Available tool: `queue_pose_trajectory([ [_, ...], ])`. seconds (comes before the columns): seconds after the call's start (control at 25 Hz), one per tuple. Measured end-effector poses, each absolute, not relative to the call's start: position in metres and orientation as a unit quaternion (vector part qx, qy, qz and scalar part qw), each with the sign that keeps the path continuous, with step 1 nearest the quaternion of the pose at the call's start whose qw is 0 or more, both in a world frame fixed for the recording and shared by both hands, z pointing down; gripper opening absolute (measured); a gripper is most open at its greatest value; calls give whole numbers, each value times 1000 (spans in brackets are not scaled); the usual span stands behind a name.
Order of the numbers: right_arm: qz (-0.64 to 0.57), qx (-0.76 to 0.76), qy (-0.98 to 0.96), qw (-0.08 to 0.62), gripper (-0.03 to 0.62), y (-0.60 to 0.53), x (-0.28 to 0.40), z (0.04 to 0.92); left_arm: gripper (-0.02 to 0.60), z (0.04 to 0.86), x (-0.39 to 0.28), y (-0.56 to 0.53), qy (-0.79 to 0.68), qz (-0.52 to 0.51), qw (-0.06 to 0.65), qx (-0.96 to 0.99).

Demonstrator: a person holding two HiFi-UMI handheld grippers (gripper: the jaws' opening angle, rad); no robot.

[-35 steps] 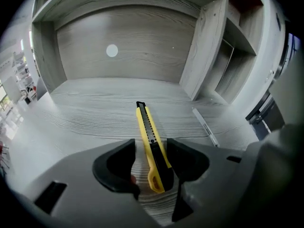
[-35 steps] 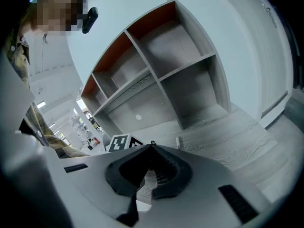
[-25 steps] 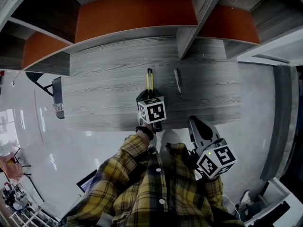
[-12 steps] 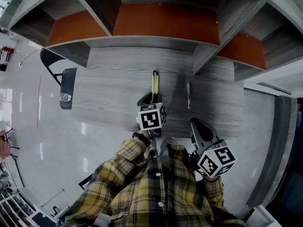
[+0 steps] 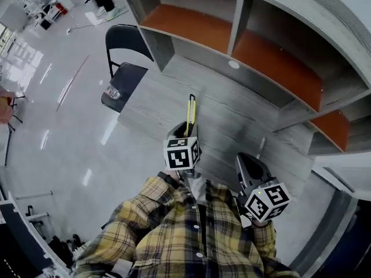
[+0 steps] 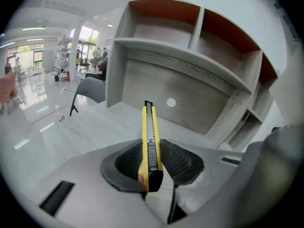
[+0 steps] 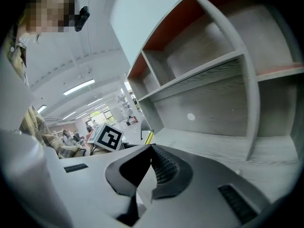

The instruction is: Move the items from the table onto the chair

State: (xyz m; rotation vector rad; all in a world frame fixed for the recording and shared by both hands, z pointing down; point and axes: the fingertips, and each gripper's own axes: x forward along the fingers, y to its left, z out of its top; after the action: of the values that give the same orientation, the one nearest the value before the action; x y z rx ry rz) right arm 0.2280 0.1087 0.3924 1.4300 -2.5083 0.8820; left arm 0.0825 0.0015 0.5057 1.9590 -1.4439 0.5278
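My left gripper (image 5: 182, 131) is shut on a yellow utility knife (image 5: 190, 108), which sticks out forward over the grey wood table (image 5: 156, 106). In the left gripper view the knife (image 6: 150, 139) stands clamped between the black pads of that gripper (image 6: 152, 159). A black chair (image 5: 123, 77) stands at the table's left end, with a small pale object (image 5: 112, 92) on its seat. A thin grey tool (image 5: 261, 147) lies on the table ahead of my right gripper (image 5: 248, 163). The right gripper (image 7: 153, 168) is shut with nothing in it, held close to my body.
A shelf unit with orange back panels (image 5: 272, 59) rises behind the table. Glossy pale floor (image 5: 58, 132) spreads to the left, round the chair (image 6: 90, 88). The left gripper's marker cube (image 7: 107, 137) shows in the right gripper view.
The head view has swung left, bringing the chair into fuller view. The left gripper keeps its hold on the knife and has drawn it off the tabletop. The right gripper stays shut.
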Motion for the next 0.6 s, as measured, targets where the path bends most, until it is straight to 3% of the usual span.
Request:
queue_pose_trajectory([
  [0.6,299,394,-862,113,17,14,7,413,117,507,-185,-81,-618,171,330,693],
])
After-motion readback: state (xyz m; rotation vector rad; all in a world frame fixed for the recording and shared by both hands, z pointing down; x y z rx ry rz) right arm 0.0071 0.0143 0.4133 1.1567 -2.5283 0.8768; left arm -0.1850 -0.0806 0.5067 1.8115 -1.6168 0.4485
